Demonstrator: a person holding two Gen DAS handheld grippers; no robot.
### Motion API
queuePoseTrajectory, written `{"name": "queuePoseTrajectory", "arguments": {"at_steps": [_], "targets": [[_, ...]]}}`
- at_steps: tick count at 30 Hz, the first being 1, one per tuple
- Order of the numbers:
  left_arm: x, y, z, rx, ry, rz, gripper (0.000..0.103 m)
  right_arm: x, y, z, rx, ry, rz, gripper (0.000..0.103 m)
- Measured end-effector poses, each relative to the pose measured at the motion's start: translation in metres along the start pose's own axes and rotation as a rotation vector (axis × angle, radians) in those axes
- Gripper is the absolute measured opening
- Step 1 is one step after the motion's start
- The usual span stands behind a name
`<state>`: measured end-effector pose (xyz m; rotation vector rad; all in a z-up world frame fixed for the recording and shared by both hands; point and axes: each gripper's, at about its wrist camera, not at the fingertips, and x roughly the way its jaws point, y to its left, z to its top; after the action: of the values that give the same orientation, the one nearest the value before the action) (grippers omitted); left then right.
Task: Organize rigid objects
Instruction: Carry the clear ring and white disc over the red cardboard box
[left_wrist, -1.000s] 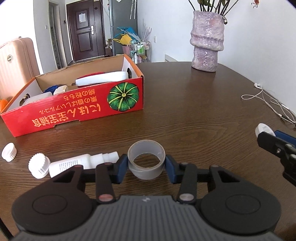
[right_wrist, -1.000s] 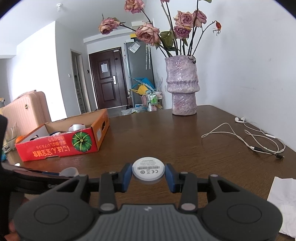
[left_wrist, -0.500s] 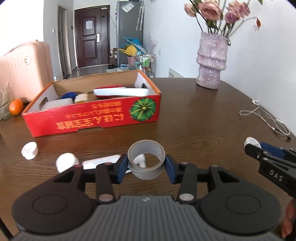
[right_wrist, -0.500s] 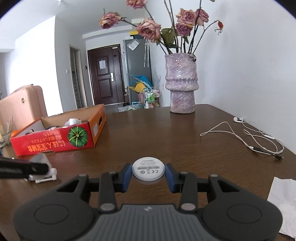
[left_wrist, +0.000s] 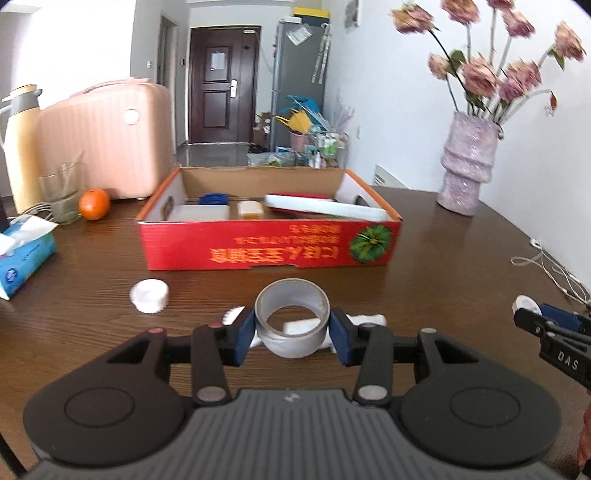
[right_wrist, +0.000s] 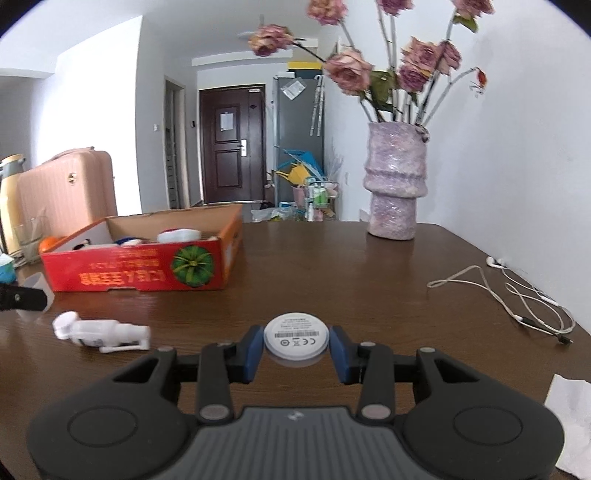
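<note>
Since a second ago your left gripper (left_wrist: 291, 334) has lifted and swung round, so the red box (left_wrist: 269, 254) now faces you squarely instead of sitting off to the left, and the white cap (left_wrist: 149, 295) has come nearer the middle of the view.

From your left wrist, the jaws are clamped on a roll of grey tape (left_wrist: 292, 323), one blue pad pressing each side of the ring, which is held clear above the table (left_wrist: 443, 266). Behind the roll a white bottle (left_wrist: 364, 319) lies on the wood, partly hidden. The box is open, with a white tube and smaller items inside. An orange (left_wrist: 94, 204) and a glass (left_wrist: 61, 192) stand at the far left near a tissue pack (left_wrist: 24, 254). The vase (left_wrist: 468, 164) stands at the far right. Your right gripper (left_wrist: 532, 312) shows at the right edge with something white at its tip.

From your right wrist, the right gripper (right_wrist: 296, 349) is closed on a round white disc (right_wrist: 296, 340), pinched by its rim above the table (right_wrist: 332, 266). The white bottle (right_wrist: 105, 334) lies to the left, the box (right_wrist: 140, 275) beyond it, the vase (right_wrist: 395, 184) behind. Earphones (right_wrist: 517, 295) trail along the right side, and a white tissue (right_wrist: 570, 421) lies at the near right corner.
</note>
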<state>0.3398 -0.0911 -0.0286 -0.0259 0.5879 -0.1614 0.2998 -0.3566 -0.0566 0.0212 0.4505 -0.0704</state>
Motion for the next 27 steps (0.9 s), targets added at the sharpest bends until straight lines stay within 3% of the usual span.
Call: {"name": "queuePoseTrajectory", "arguments": {"at_steps": [17, 27], "targets": [[-0.019, 0.078, 0.014, -0.051, -0.055, 0.07, 0.044, -0.008, 0.083, 0.028, -0.042, -0.039, 0.1, 0.038], [-0.013, 0.092, 0.035, -0.053, -0.088, 0.083, 0.045, 0.005, 0.124, 0.05, -0.059, -0.064, 0.161, 0.038]]}}
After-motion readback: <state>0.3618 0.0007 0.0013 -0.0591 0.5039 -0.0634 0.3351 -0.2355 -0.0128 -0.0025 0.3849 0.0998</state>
